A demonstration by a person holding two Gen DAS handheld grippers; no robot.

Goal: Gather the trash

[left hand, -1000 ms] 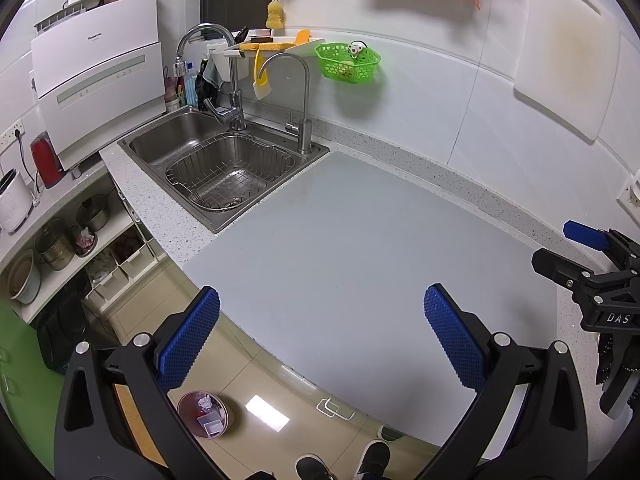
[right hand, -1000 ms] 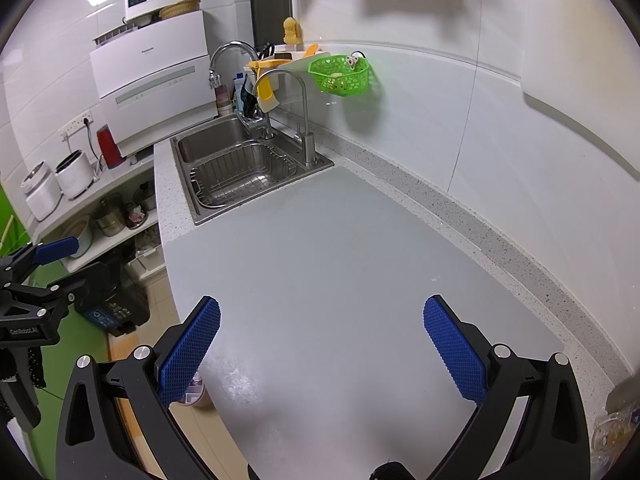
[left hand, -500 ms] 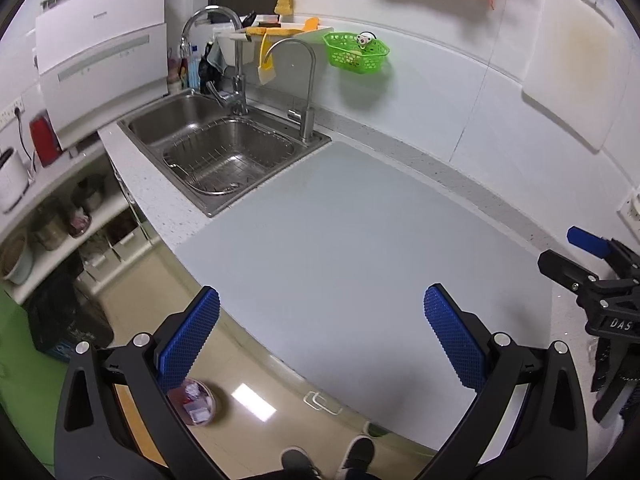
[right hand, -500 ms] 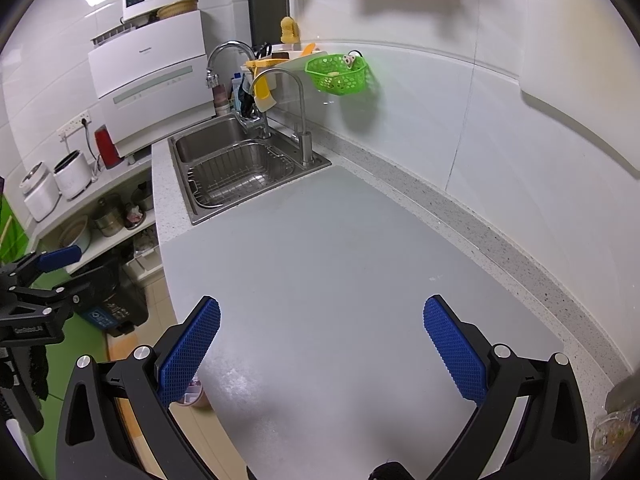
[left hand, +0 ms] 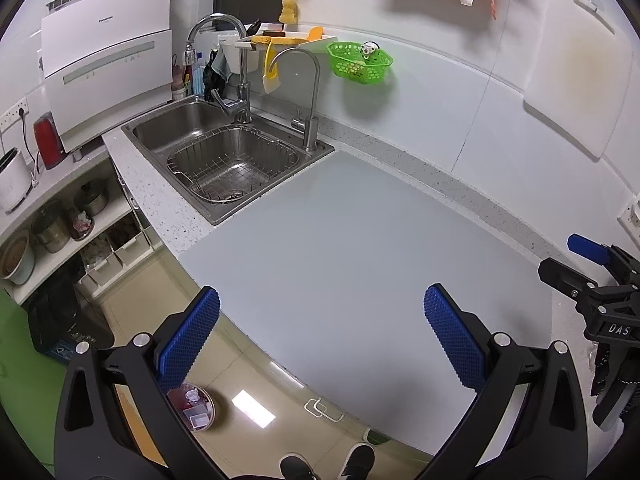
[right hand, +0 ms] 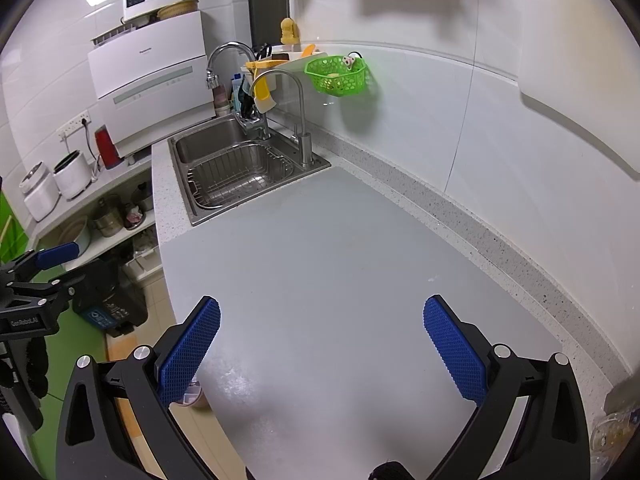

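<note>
- Left gripper (left hand: 320, 338) is spread wide and holds nothing, hanging over the counter (left hand: 360, 232) edge; right gripper (right hand: 320, 340) is likewise spread and empty above the grey top
- No trash lies on the open counter; the likeliest trash is the clear crumpled wrapping (right hand: 612, 428) at the right gripper's far right, beside its right finger
- A small bin (left hand: 192, 402) with scraps stands on the floor below the counter edge, partly behind the left finger
- Risk: reaching for the wrapping blind, since it sits at the lens rim; thin film may slip from the pads or be pushed off the counter
- Risk: a drop aimed at the bin may miss, as it is small and far below
- Hard to tell: what the wrapping really is, being cut off and blurred; the bin's contents; what lies in the green basket (left hand: 359, 62)
</note>
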